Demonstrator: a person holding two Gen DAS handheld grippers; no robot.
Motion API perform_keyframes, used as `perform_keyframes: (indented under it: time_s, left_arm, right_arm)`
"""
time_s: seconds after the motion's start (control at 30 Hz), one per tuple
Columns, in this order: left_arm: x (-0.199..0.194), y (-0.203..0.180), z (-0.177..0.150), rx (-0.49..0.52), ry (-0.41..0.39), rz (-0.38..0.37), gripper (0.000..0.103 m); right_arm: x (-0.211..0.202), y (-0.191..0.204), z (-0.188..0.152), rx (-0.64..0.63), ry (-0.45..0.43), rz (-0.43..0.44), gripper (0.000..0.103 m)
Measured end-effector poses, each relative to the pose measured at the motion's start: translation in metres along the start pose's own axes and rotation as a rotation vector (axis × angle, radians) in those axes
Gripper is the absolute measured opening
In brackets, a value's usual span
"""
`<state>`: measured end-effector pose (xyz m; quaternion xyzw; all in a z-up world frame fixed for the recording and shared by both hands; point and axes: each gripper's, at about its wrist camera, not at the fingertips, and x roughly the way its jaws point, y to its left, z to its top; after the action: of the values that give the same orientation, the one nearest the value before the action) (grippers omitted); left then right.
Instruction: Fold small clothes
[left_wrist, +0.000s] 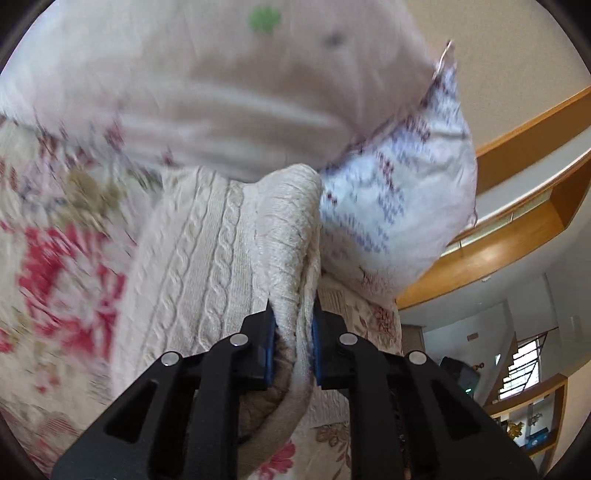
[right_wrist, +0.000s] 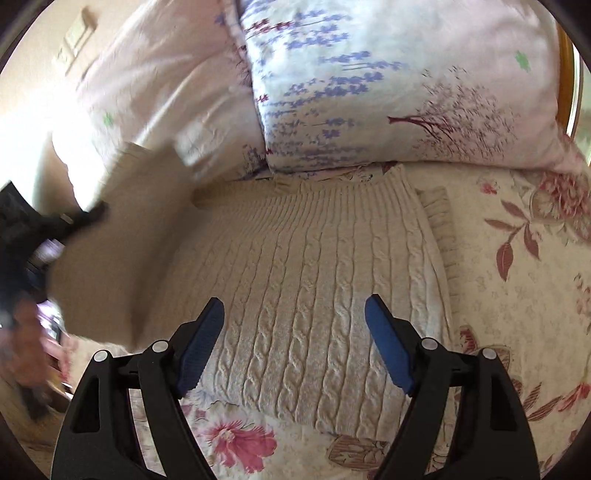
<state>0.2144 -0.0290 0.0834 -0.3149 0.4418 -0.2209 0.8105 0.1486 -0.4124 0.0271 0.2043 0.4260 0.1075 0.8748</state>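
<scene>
one sleeve of the cream sweater (right_wrist: 314, 295) is clamped in my left gripper (left_wrist: 293, 332), lifted at the left side; the body lies flat on the bedspread (right_wrist: 517, 295), collar away. my right gripper (right_wrist: 293, 343) hovers spread above it, so the sleeve should cross rightward.

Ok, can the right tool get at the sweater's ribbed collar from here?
Probably yes: the right tool is open over the sweater, with only flat knit before the collar.

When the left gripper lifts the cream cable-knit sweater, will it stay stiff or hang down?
Probably floppy: the sweater already folds between the left gripper fingers. Its thick knit looks grippy, so slipping seems unlikely. The lifted part will likely drag the rest.
</scene>
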Motion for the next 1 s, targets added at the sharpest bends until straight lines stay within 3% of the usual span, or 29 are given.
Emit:
perform_keyframes:
  time_s: [0.13, 0.23, 0.33, 0.4, 0.47, 0.53, 0.6, 0.67, 0.8, 0.87, 0.93, 0.97, 1.0]
  left_arm:
    - [0.051, 0.000, -0.023, -0.025, 0.122, 0.036, 0.017]
    - [0.065, 0.005, -0.032, -0.070, 0.173, -0.011, 0.020]
    - [0.053, -0.001, -0.030, -0.038, 0.159, -0.080, 0.037]
    - [0.031, -0.003, -0.026, -0.014, 0.088, -0.089, 0.049]
    - [0.010, 0.002, -0.020, 0.001, 0.003, -0.033, 0.057]
    - [-0.007, 0.013, -0.014, 0.006, -0.076, 0.097, 0.060]
    - [-0.013, 0.028, -0.010, 0.007, -0.096, 0.233, 0.061]
    - [-0.014, 0.042, -0.009, -0.004, -0.086, 0.298, 0.061]
    - [-0.005, 0.067, -0.015, -0.028, 0.010, 0.341, 0.063]
    - [-0.003, 0.069, -0.019, -0.025, 0.015, 0.323, 0.064]
    - [0.003, 0.066, -0.022, -0.018, 0.034, 0.292, 0.063]
    - [0.008, 0.062, -0.023, -0.013, 0.043, 0.283, 0.063]
    - [0.012, 0.059, -0.024, -0.003, 0.052, 0.273, 0.062]
  right_arm:
    - [-0.003, -0.018, -0.002, 0.112, 0.024, 0.099, 0.080]
    - [-0.003, -0.027, -0.002, 0.192, 0.045, 0.171, 0.080]
    - [0.000, -0.029, 0.000, 0.269, 0.061, 0.261, 0.080]
    - [0.004, -0.030, 0.003, 0.315, 0.075, 0.330, 0.080]
    - [0.015, -0.027, 0.007, 0.362, 0.113, 0.399, 0.078]
    - [0.027, -0.020, 0.009, 0.388, 0.164, 0.427, 0.077]
    - [0.036, -0.014, 0.010, 0.400, 0.197, 0.441, 0.076]
    - [0.050, -0.007, 0.011, 0.409, 0.232, 0.448, 0.072]
    - [0.072, 0.006, 0.010, 0.401, 0.283, 0.433, 0.060]
    - [0.078, 0.012, 0.011, 0.391, 0.286, 0.422, 0.055]
    - [0.080, 0.014, 0.011, 0.394, 0.273, 0.423, 0.046]
    - [0.082, 0.014, 0.012, 0.404, 0.268, 0.431, 0.033]
    - [0.085, 0.016, 0.013, 0.412, 0.268, 0.434, 0.031]
